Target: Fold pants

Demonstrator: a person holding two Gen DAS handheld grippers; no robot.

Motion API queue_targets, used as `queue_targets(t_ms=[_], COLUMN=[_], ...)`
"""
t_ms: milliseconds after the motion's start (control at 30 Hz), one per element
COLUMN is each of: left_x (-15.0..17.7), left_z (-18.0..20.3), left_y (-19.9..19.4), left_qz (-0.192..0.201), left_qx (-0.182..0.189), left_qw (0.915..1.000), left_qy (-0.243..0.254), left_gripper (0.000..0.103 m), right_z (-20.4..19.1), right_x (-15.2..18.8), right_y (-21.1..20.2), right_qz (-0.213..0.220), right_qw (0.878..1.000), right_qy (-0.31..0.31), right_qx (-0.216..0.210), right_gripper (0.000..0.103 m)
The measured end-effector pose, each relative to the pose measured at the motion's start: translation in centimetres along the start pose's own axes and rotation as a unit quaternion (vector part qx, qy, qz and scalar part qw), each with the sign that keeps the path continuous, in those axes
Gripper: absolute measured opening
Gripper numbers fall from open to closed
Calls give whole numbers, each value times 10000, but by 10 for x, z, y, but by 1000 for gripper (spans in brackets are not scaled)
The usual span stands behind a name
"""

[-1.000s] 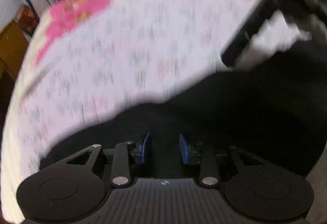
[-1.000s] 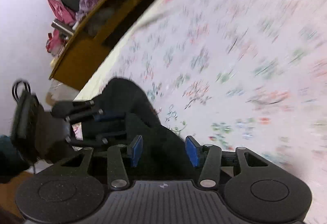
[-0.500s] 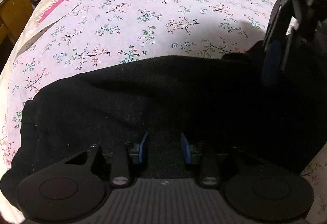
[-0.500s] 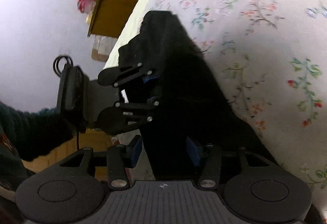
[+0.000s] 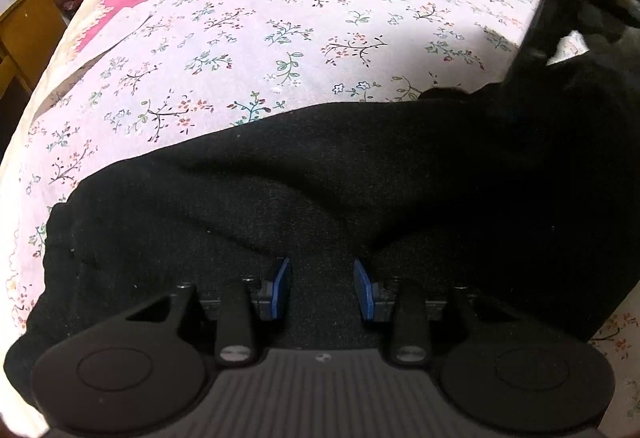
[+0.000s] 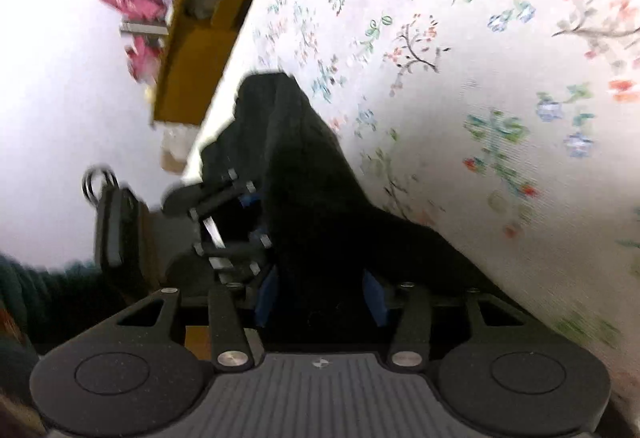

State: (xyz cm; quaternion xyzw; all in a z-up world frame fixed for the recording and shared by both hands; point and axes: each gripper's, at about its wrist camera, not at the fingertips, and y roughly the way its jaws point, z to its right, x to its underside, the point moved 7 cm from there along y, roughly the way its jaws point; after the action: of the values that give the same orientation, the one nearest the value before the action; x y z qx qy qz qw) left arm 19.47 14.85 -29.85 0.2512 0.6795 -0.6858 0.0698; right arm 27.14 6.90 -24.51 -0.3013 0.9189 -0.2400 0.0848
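Pants (image 5: pixel 360 190) lie black across my bed's near edge, bare floral sheet (image 5: pixel 320 18) open toward 12. Only my right view shows the yellow cabinet (image 6: pixel 188 78) at 10. My left hand-held gripper (image 5: pixel 322 288) is half-open, cloth between its pads. My right hand-held gripper (image 6: pixel 320 296) is opening, cloth between its pads.

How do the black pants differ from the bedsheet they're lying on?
The black pants are plain and dark; the bedsheet is pale with small flower sprigs. The pants are bunched into soft ridges along the near edge, while the bedsheet lies spread nearly flat, covering far more area. The pants sit between the pads of both grippers; the bedsheet does not. Both are soft fabric.
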Motion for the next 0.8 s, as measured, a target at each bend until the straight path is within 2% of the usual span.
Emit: queue_targets(t_ms=[100, 200, 267, 333, 367, 400, 433, 533, 567, 633, 667, 733, 800], left_x=[0, -1, 0, 0, 1, 1, 1, 2, 2, 3, 4, 6, 6], left_z=[1, 2, 2, 2, 3, 3, 3, 3, 3, 4, 5, 7, 7], left_y=[-1, -3, -3, -3, -3, -4, -4, -4, -5, -5, -6, -6, -7], left_qz=[-17, -31, -16, 23, 43, 53, 61, 86, 98, 137, 164, 225, 242], left_qx=[-3, 0, 9, 8, 0, -8, -11, 5, 1, -26, -46, -91, -115], left_qw=[10000, 10000, 10000, 10000, 10000, 10000, 10000, 10000, 9999, 9999, 9998, 9997, 9996], left_qy=[31, 58, 44, 22, 12, 9, 10, 8, 24, 55, 67, 101, 80], left_gripper=[45, 45, 45, 45, 45, 45, 45, 45, 45, 45, 45, 45, 45], right_z=[-4, 1, 9, 24, 28, 27, 24, 7, 6, 8, 9, 6, 0], right_x=[-14, -34, -45, -53, -55, -55, -54, -37, -31, -19, -18, -19, -20], right_y=[8, 3, -16, -43, -56, -64, -66, -47, -39, -27, -26, -24, -15], right_qz=[351, 1044, 1681, 2349, 2585, 2687, 2603, 1673, 1395, 919, 845, 725, 430], right_qw=[9979, 9862, 9742, 9535, 9467, 9457, 9507, 9821, 9875, 9942, 9949, 9965, 9988], right_qy=[179, 765, 1032, 1457, 1525, 1462, 1350, 822, 733, 442, 339, 115, -8], right_qx=[-516, -1035, -1099, -1201, -1168, -1101, -1006, -274, -72, 338, 433, 395, 246], right_gripper=[40, 36, 32, 32, 32, 32, 32, 35, 35, 35, 35, 38, 44])
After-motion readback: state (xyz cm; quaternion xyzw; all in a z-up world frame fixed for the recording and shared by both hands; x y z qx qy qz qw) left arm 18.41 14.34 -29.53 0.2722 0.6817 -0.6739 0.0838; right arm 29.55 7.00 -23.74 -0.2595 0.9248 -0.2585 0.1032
